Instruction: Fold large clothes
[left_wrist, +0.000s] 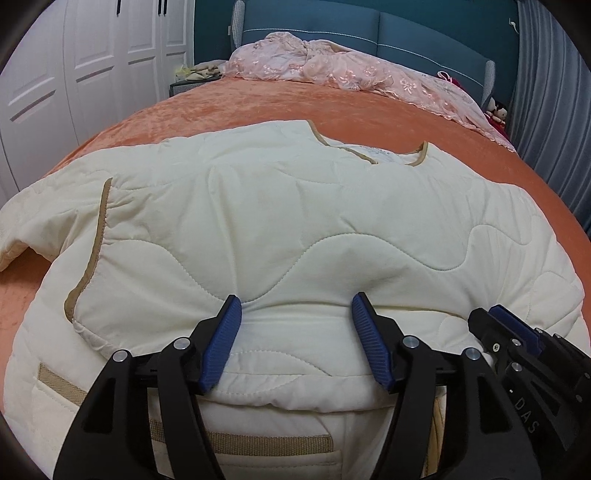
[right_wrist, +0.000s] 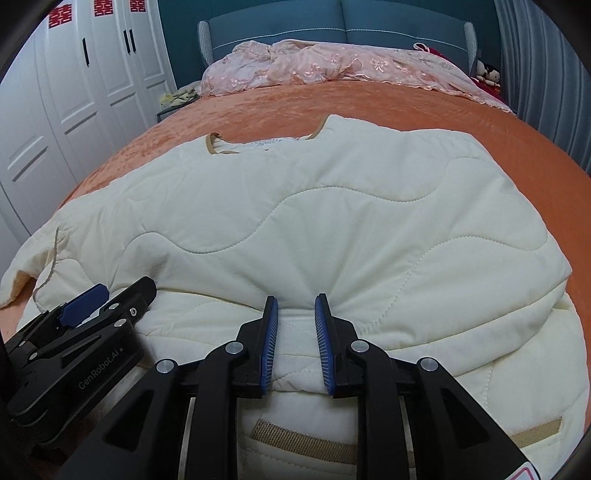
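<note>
Folding the coat (left_wrist: 295, 206) on the bed (left_wrist: 258, 107): right gripper (right_wrist: 295, 306) pinching the fold, left gripper (left_wrist: 295, 306) wide and empty, best pulling evenly.

Your two grippers, side by side, low in frame

Your left black blue-padded gripper (left_wrist: 295, 306) gapes wide; your right black blue-padded gripper (right_wrist: 296, 300) is pinched narrow.

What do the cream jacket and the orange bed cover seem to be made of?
Jacket: seemingly padded, quilted fabric with a matte finish; wavy stitch lines and puffy panels show it. Tan woven-looking trim edges the neck.
Bed cover: probably plush or velvet-like fabric; its surface has a soft, mottled sheen.
</note>
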